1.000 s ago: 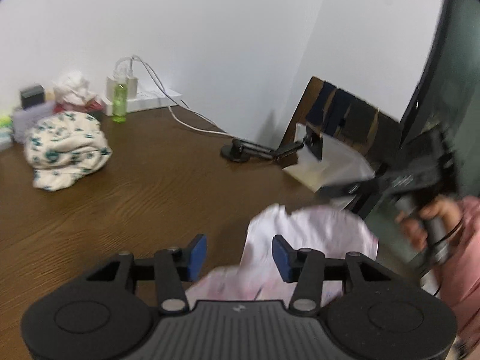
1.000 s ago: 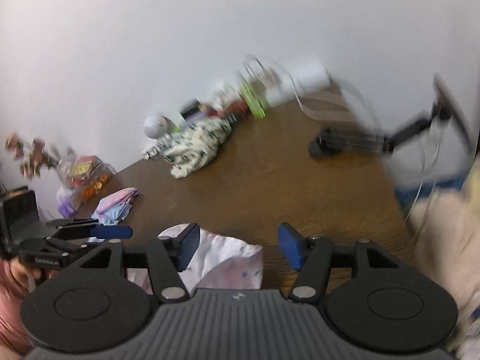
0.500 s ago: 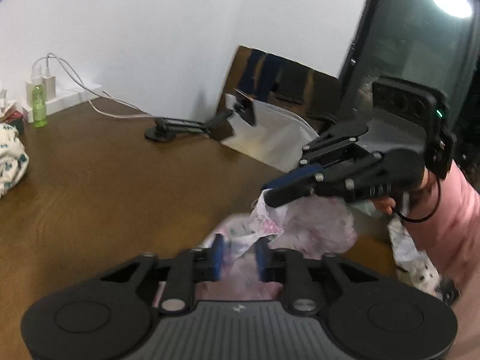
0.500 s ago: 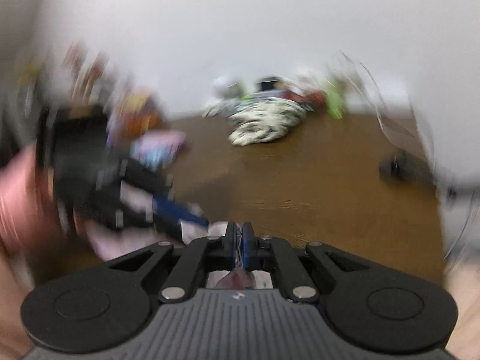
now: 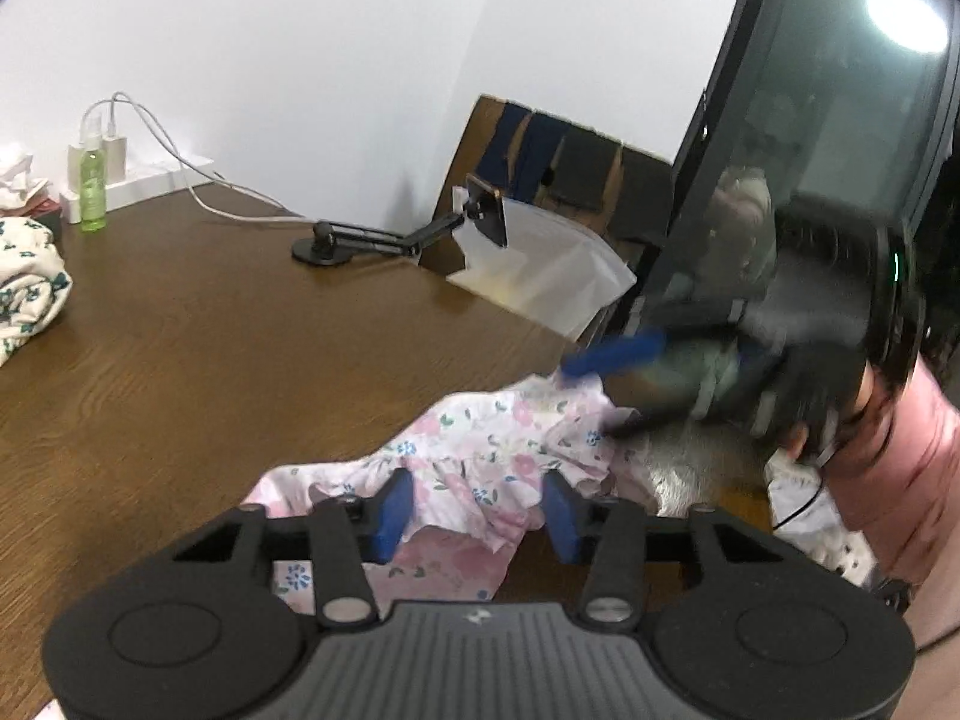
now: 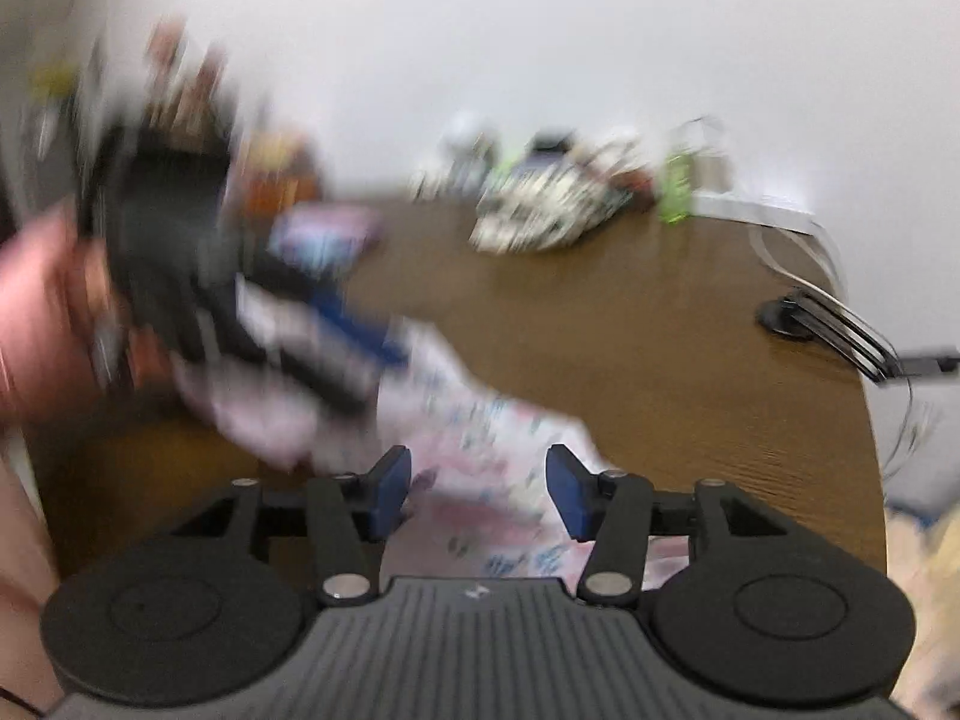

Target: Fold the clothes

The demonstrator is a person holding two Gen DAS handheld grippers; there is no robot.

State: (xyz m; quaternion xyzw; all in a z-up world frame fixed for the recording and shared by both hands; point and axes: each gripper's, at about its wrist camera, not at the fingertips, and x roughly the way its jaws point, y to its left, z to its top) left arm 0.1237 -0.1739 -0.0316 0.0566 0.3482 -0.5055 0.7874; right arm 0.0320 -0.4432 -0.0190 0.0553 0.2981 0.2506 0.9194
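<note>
Pink floral garment is seen crumpled on the wooden table, between and just beyond the spread, empty fingers of the left gripper and right gripper, presumably for regrasping.

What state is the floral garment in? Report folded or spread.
Neither: the garment lies crumpled on the table, bunched in ruffles, no neat folds. Both tongs, left and right, are open above it.
</note>
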